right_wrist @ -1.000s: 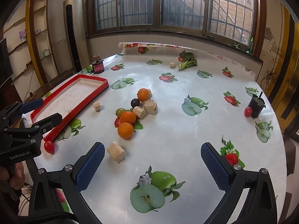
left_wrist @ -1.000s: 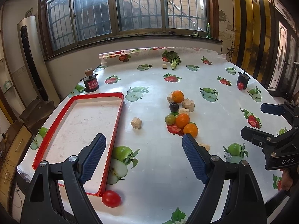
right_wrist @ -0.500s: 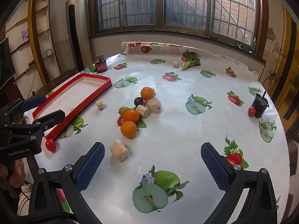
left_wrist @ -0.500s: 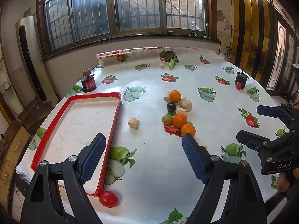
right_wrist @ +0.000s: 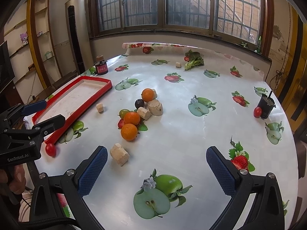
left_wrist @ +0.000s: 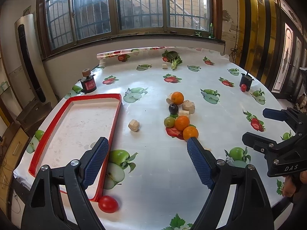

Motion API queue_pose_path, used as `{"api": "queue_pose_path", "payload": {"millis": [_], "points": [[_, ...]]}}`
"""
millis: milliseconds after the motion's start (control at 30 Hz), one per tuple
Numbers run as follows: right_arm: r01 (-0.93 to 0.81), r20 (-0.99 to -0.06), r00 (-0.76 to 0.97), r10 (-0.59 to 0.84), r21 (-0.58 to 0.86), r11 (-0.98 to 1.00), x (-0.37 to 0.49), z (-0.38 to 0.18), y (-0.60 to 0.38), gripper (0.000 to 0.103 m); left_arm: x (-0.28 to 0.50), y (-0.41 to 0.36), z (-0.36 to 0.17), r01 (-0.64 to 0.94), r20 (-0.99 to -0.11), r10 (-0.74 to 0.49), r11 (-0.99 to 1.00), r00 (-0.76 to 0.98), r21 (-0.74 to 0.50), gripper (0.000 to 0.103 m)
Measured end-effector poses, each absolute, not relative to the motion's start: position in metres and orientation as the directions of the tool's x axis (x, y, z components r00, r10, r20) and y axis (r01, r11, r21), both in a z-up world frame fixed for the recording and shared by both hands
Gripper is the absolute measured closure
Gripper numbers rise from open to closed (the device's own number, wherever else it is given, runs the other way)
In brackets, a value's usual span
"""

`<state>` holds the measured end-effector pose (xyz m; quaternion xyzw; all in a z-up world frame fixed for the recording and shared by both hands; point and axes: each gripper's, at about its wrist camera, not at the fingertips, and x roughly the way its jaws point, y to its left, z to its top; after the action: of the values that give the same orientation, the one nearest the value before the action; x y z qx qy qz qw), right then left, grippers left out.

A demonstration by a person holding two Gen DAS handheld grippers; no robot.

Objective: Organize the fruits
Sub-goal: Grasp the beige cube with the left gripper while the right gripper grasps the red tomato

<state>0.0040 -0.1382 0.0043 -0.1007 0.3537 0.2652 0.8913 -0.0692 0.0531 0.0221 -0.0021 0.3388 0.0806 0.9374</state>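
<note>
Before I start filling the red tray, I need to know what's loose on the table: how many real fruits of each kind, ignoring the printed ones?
Oranges: 3
Red tomatoes: 2
Dark plum: 1
Green fruit: 1
Total: 7, all outside the red tray.

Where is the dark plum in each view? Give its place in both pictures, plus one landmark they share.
Left wrist: the plum sits right of centre in the fruit cluster, just below the far orange.
Right wrist: the plum sits left of centre, just below and left of the same orange.
Shared landmark: the red tray, left of the cluster in both views.
</note>
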Motion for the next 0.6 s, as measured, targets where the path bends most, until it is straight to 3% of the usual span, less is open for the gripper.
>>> {"api": "queue_pose_path", "payload": {"millis": [600], "points": [[-0.487,-0.690,0.613,0.384,0.053,0.872,0.023,-0.005,-0.167,0.000,-0.049,0.020,-0.005,-0.046,-0.713,0.040,0.999,0.700,0.010,0.019]]}}
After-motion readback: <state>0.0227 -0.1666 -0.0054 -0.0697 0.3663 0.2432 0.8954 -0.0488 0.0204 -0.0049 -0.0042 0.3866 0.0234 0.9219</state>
